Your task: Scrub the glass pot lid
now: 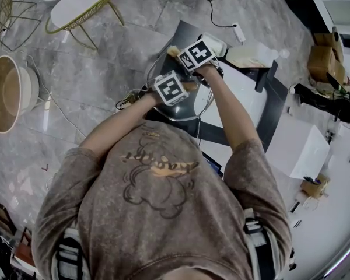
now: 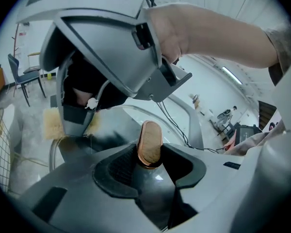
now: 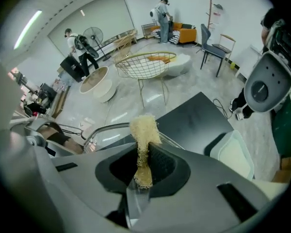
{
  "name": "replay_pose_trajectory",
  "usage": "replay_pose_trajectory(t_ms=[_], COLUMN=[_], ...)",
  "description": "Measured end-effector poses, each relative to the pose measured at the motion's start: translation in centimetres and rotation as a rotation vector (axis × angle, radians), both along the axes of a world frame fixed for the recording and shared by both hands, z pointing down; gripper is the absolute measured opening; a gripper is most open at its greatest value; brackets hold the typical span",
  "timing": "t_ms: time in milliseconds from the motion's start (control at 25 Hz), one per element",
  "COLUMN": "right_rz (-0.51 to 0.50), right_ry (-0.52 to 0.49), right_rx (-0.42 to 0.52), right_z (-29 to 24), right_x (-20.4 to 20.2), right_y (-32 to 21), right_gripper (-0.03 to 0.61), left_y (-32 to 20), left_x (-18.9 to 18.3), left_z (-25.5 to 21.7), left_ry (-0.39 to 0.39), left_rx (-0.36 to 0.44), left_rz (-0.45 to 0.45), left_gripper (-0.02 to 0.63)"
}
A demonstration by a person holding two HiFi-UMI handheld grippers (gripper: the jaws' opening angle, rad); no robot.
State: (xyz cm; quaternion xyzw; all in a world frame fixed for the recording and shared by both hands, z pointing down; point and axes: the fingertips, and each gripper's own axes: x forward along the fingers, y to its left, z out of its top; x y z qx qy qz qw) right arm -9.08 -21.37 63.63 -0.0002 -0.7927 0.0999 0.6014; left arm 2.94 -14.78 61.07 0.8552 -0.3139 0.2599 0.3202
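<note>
The glass pot lid [image 1: 163,112] lies on the black table [image 1: 268,107] in front of the person. My left gripper [image 2: 149,163] is shut on the lid's wooden knob [image 2: 149,142]; in the head view it [image 1: 176,88] sits over the lid's middle. My right gripper [image 3: 144,168] is shut on a pale yellow loofah scrubber [image 3: 144,132], which sticks out past the jaws above the lid's rim [image 3: 104,129]. In the head view the right gripper [image 1: 189,54] is just beyond the left one, with the scrubber [image 1: 174,51] at the lid's far edge. Most of the glass is hidden under both grippers.
A white dish [image 3: 235,154] sits on the table to the right of the lid, and a white box [image 1: 297,147] stands further right. A cable [image 1: 213,10] runs off the table's far side. On the floor to the left are a round white basin [image 1: 9,92] and a wire-frame chair [image 1: 81,4].
</note>
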Motion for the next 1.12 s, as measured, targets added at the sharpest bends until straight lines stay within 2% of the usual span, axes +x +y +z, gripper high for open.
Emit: replay_pose_trajectory(t_ms=[280, 480, 640, 880, 1000, 1120], right_rz=[-0.146, -0.226, -0.350, -0.509, -0.613, -0.662], right_ry=[0.032, 0.046, 0.125, 0.264, 0.345, 0.408], right_rx=[-0.053, -0.230, -0.255, -0.496, -0.547, -0.586], right_z=[0.3, 0.3, 0.4, 0.5, 0.6, 0.7], right_x=[-1.4, -2.5, -2.7, -2.7, -2.5, -2.5], right_y=[2.1, 6.0, 6.8, 11.1, 12.4, 12.5], right_gripper=[0.048, 0.046, 0.046, 0.046, 0.046, 0.047], left_y=[-0.1, 0.0, 0.2, 0.4, 0.2, 0.0], left_x=[0.1, 0.0, -0.5, -0.5, -0.4, -0.5], left_z=[0.1, 0.1, 0.8, 0.7, 0.6, 0.6], left_ry=[0.019, 0.022, -0.029, -0.033, -0.030, -0.026], left_rx=[0.028, 0.036, 0.027, 0.041, 0.051, 0.057], left_rz=[-0.016, -0.027, -0.032, -0.034, -0.040, -0.043], left_gripper=[0.181, 0.181, 0.182, 0.183, 0.183, 0.183])
